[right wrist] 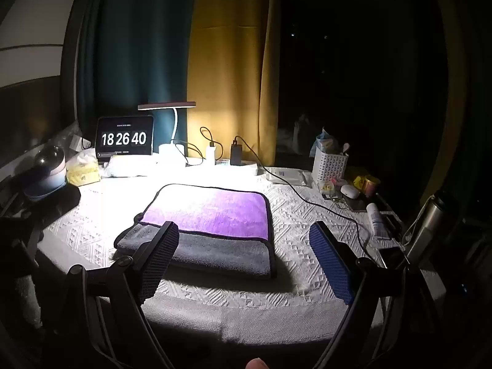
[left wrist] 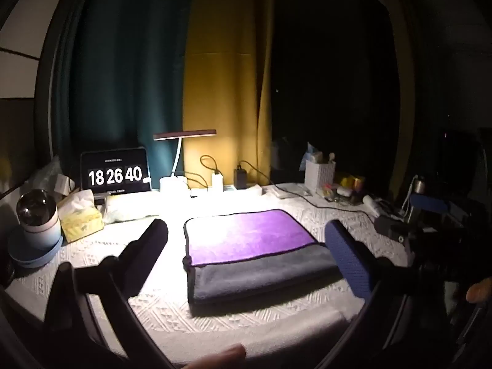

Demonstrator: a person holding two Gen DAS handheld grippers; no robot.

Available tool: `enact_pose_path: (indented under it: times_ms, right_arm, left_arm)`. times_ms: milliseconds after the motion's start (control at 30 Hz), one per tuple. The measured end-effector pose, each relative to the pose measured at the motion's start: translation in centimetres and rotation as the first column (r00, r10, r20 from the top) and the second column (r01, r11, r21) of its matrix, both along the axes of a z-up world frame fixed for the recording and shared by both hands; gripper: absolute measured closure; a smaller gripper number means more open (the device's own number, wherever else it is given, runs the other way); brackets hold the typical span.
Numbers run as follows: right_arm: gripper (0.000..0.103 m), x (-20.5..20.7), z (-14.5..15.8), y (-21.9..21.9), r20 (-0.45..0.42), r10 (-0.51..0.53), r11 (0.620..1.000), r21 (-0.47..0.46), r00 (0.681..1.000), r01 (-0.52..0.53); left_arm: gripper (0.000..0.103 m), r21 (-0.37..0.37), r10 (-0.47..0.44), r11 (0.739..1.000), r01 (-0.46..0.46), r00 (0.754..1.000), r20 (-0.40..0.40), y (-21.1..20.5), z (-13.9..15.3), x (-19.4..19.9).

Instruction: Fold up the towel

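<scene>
The towel (left wrist: pixel 255 255) is lying folded on the white patterned tablecloth (left wrist: pixel 307 316), purple side showing on the far half and a grey flap turned over the near half, dark piping running round the edges. The left gripper (left wrist: pixel 246 252) is hovering with its jaws spread wide and holding nothing; in the left wrist view the towel is sitting between the two fingers, the black finger just off its left edge and the blue finger overlapping its right near corner in the picture, though I cannot tell whether either is touching the cloth. The right gripper (right wrist: pixel 244 261) is likewise standing open and empty; in the right wrist view the towel (right wrist: pixel 209 227) is lying mostly toward the black finger, whose tip is covering the grey flap's left portion, while the blue finger is sitting well to the right over bare tablecloth (right wrist: pixel 292 276). At the back of the table a desk lamp (left wrist: pixel 184 135) is shining down onto the towel's far edge, and a clock display (left wrist: pixel 115 175) beside it is reading 18 26 40. A white basket (right wrist: pixel 329 166) is standing at the right rear, with a black cable (right wrist: pixel 307 203) trailing across the cloth nearby.
</scene>
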State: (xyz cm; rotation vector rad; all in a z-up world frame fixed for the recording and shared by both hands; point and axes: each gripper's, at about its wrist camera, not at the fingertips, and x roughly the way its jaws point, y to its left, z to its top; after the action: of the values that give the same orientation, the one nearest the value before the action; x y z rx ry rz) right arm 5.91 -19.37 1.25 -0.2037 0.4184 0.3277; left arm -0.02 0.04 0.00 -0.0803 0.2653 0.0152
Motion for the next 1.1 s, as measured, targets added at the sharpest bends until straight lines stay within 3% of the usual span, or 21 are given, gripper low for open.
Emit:
enact_pose_path:
  times_ms: [133, 233, 1100]
  right_arm:
    - [0.013, 0.0, -0.1, -0.1, -0.005, -0.003, 1.000, 0.000, 1.000, 0.003]
    - [0.013, 0.1, -0.2, 0.0, -0.011, -0.004, 1.000, 0.000, 1.000, 0.004]
    - [0.013, 0.1, 0.0, 0.0, -0.013, 0.006, 1.000, -0.001, 1.000, -0.006]
  left_arm:
    - [0.001, -0.035, 0.038, 0.999, -0.037, 0.999, 0.028, 1.0, 0.0, -0.2]
    - [0.001, 0.027, 0.015, 1.000, -0.015, 1.000, 0.019, -0.3, -0.7, -0.6]
    - [0.001, -0.008, 0.003, 1.000, -0.003, 1.000, -0.015, 0.4, -0.3, -0.2]
